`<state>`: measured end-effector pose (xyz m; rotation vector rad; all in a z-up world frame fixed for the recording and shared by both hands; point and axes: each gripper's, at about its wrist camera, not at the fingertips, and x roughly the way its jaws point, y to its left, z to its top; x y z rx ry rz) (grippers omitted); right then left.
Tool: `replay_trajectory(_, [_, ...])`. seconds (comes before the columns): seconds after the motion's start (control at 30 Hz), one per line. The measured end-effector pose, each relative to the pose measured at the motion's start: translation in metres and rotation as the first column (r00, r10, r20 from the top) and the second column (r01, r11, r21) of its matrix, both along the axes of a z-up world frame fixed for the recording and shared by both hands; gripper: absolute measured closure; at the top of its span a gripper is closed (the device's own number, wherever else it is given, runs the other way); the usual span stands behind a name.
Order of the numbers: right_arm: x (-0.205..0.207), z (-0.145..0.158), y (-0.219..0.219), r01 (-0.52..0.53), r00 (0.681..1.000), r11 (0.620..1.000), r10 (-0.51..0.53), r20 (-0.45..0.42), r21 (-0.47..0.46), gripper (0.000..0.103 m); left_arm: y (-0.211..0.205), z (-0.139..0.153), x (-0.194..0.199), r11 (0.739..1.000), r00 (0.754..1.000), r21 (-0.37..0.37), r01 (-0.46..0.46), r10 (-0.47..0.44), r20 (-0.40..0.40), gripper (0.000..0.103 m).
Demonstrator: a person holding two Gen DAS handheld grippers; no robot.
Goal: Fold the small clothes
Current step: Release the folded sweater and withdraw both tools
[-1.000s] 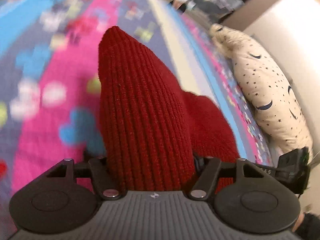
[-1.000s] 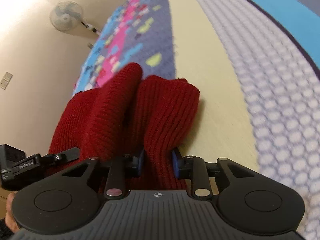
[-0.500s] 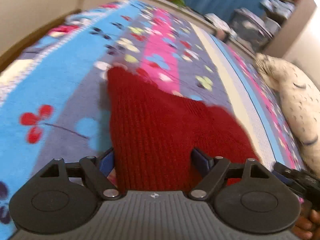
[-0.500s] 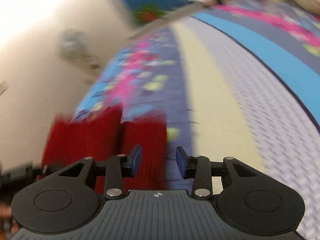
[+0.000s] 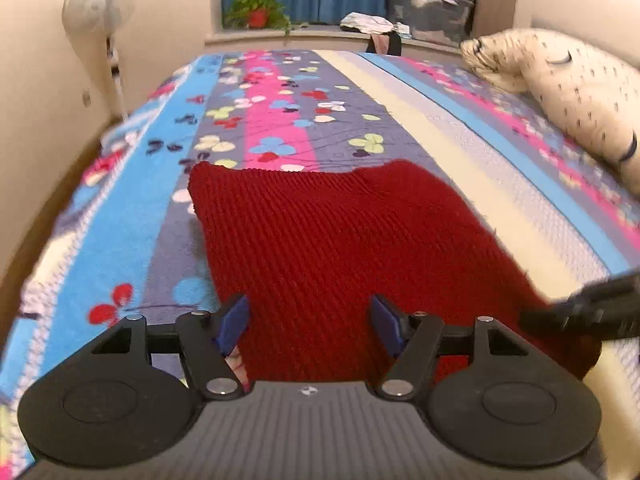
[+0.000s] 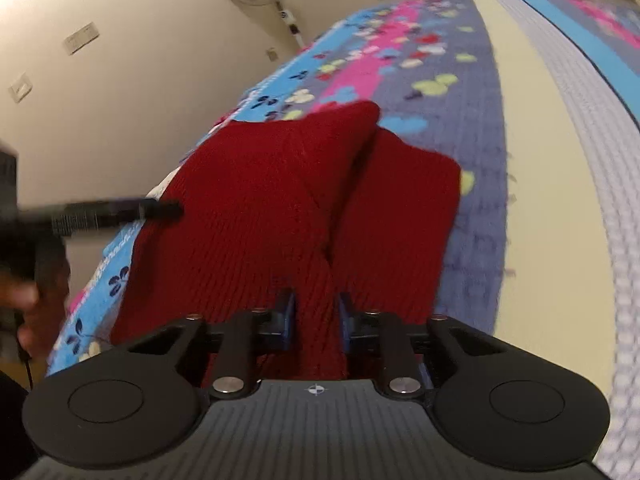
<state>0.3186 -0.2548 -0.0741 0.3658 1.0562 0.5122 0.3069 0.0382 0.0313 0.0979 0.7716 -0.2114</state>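
Observation:
A red ribbed knit garment [image 5: 336, 240] lies spread on the floral bedspread [image 5: 272, 120]. My left gripper [image 5: 310, 326] is open, its blue pads wide apart over the near edge of the knit. My right gripper [image 6: 314, 318] is shut on a bunched fold of the same red knit [image 6: 280, 200], which rises in two humps ahead of it. The right gripper's tip shows in the left wrist view [image 5: 588, 312], and the left gripper's finger shows in the right wrist view [image 6: 120, 214].
A cream star-print pillow [image 5: 568, 92] lies at the right of the bed. A standing fan [image 5: 100, 4] is by the left wall. A window sill with a plant [image 5: 256, 12] and storage bags [image 5: 432, 8] lies beyond the bed's far end.
The left gripper opened and let go of the knit, which now lies flat and spread. The right gripper opened briefly, then closed again on a fold of the knit.

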Motion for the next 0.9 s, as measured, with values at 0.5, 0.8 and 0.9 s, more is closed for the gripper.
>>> replay_trajectory(0.5, [-0.105,0.074,-0.005,0.169,0.97,0.965,-0.128,0.205,-0.201,0.037,0.002,0.013,-0.123,0.995,0.995,-0.009,-0.1,0.1,0.02,0.014])
replay_trajectory(0.8, [-0.183,0.113,-0.006,0.274,0.923,0.931,-0.184,0.339,-0.241,0.022,0.001,0.05,-0.195,0.977,0.98,-0.093,-0.19,0.195,0.047,0.012])
replay_trajectory(0.9, [-0.206,0.126,-0.008,0.306,0.898,0.922,-0.197,0.393,-0.239,0.014,-0.003,0.054,-0.213,0.976,0.978,-0.095,-0.195,0.201,0.056,0.002])
